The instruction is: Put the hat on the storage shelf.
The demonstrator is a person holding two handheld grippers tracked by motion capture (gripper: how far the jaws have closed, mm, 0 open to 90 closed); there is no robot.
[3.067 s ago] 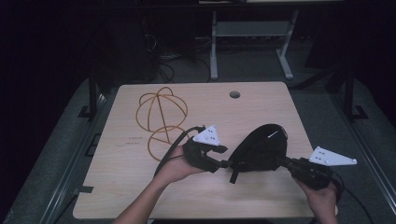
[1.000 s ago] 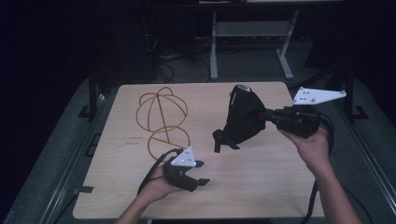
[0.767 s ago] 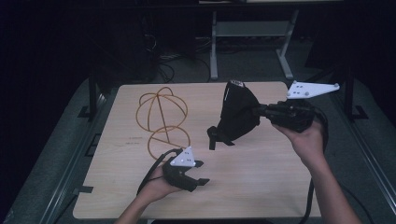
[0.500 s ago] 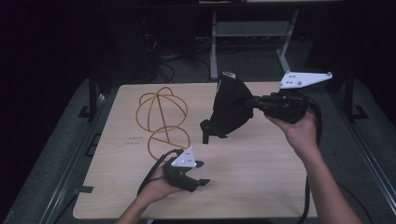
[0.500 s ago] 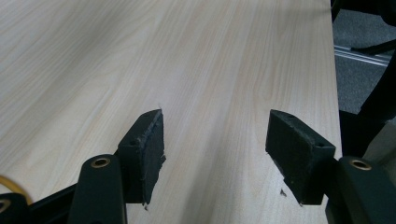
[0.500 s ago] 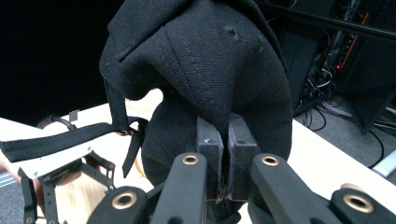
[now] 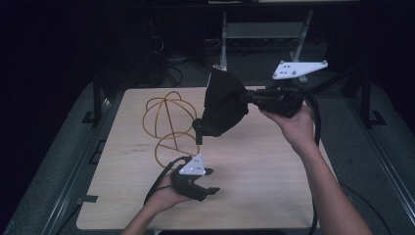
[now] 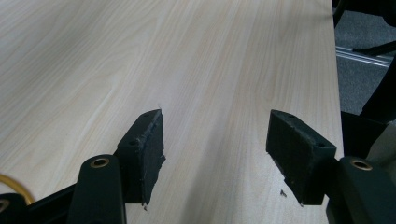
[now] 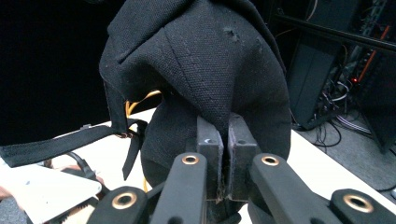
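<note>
Right gripper [image 9: 223, 154] clamped tight on black fabric cap [image 7: 222, 105], held above light wooden bench [image 7: 274, 161]. Left gripper [image 8: 215, 154] wide apart, empty, low over bench, near orange wire-frame sphere [image 7: 169, 115].

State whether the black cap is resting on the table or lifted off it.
Lifted off. The right gripper is shut on the black cap, pinching its fabric between the jaws, and the cap hangs above the table.
</note>
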